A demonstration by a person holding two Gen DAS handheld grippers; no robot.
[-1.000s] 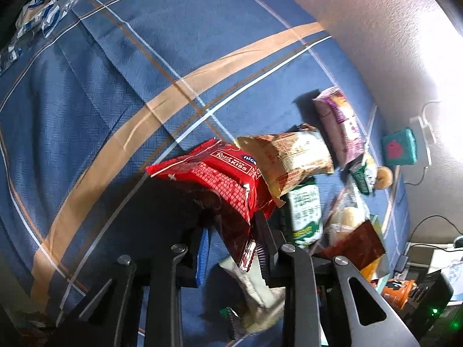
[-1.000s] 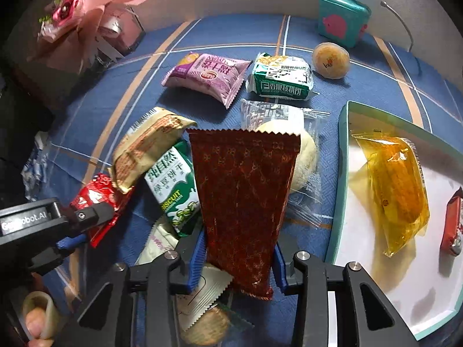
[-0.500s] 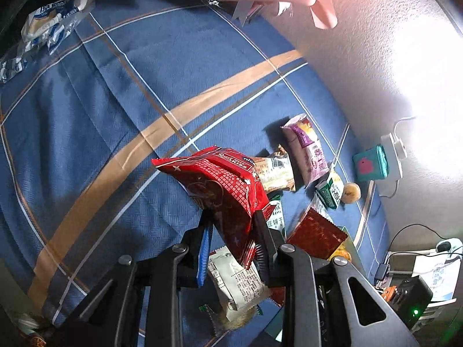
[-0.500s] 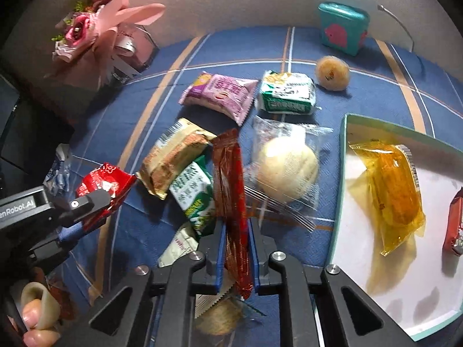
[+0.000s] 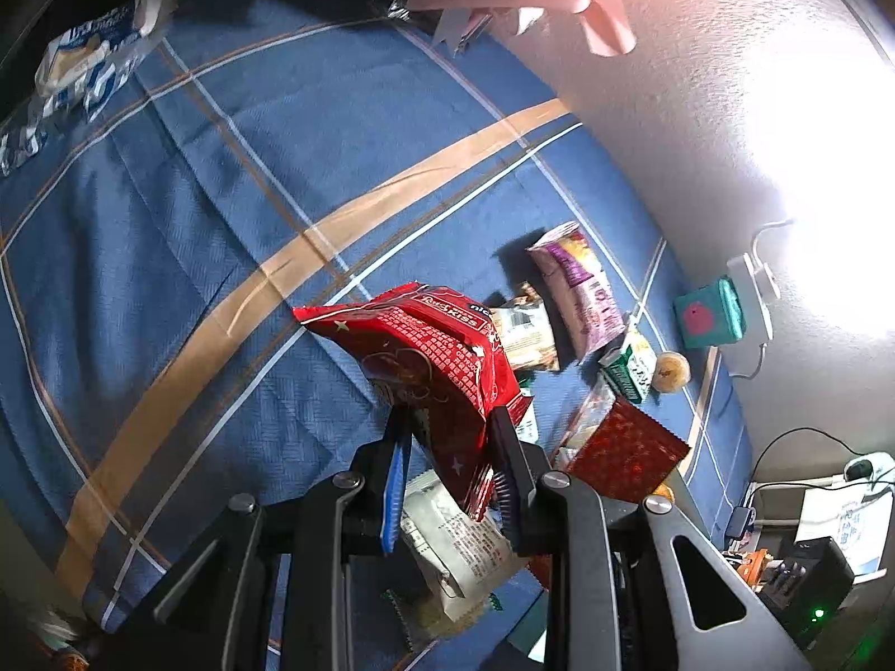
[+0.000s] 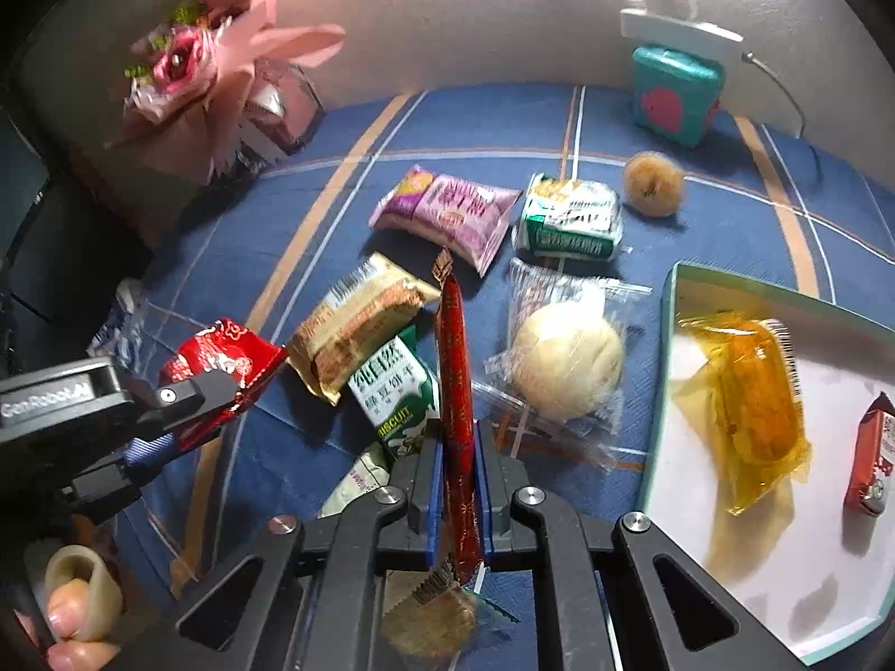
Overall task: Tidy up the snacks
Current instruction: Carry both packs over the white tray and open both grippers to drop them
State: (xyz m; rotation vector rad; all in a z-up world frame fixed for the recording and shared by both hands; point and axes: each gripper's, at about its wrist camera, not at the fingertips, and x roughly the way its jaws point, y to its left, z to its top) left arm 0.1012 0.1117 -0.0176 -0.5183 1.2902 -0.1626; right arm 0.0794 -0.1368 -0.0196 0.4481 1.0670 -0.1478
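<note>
Left wrist view: left gripper (image 5: 450,450) clamped on a crinkled bright red foil snack packet (image 5: 430,360), held aloft over the blue checked cloth (image 5: 224,223), above a white printed wrapper (image 5: 458,548).

Right wrist view: right gripper (image 6: 457,467) clenched edge-on around a dark red patterned foil sachet (image 6: 456,391), raised between a green biscuit pack (image 6: 394,391) and a clear-wrapped pale bun (image 6: 565,358), left of the teal-rimmed white tray (image 6: 668,324).

"BISCUIT" on green packet (image 6: 398,391)
</note>
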